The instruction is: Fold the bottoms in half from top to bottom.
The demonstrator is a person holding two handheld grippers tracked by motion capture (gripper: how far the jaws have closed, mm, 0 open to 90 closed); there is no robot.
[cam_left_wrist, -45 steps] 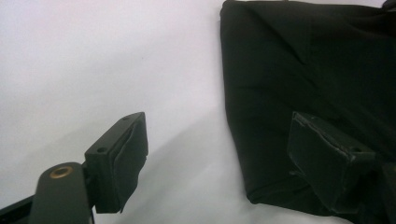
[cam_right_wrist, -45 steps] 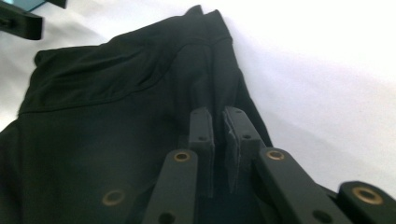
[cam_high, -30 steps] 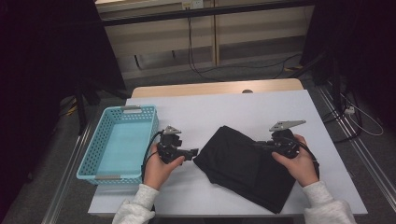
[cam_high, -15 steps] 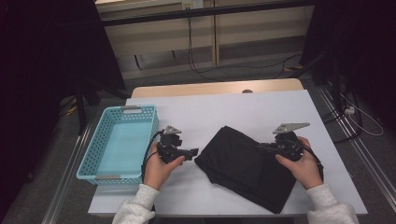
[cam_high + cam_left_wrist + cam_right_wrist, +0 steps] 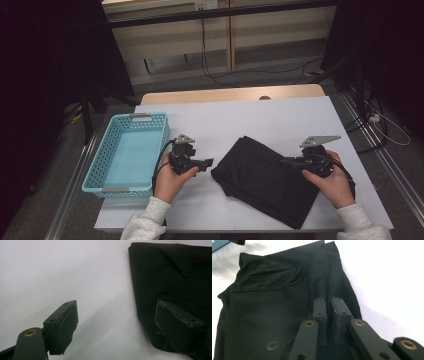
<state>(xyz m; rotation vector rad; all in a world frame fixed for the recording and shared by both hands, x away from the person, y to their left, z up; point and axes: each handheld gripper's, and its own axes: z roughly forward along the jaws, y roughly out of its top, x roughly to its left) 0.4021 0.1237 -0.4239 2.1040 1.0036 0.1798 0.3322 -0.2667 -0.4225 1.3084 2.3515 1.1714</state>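
Observation:
A black folded garment lies flat on the white table, right of centre. My left gripper rests just off the garment's left corner, pointing right. In the left gripper view it stands open, with bare table between the jaws and its right pad over the garment's edge. My right gripper points left over the garment's right edge. In the right gripper view its jaws are shut to a thin slit just above the garment. I cannot tell whether fabric is pinched.
A light blue mesh basket stands at the table's left side, beside my left hand. Bare white tabletop stretches behind the garment to a wooden strip at the far edge. Cables lie on the floor beyond the table.
My right hand has drifted slightly toward the person along the garment's right edge. The left hand and the garment have stayed put.

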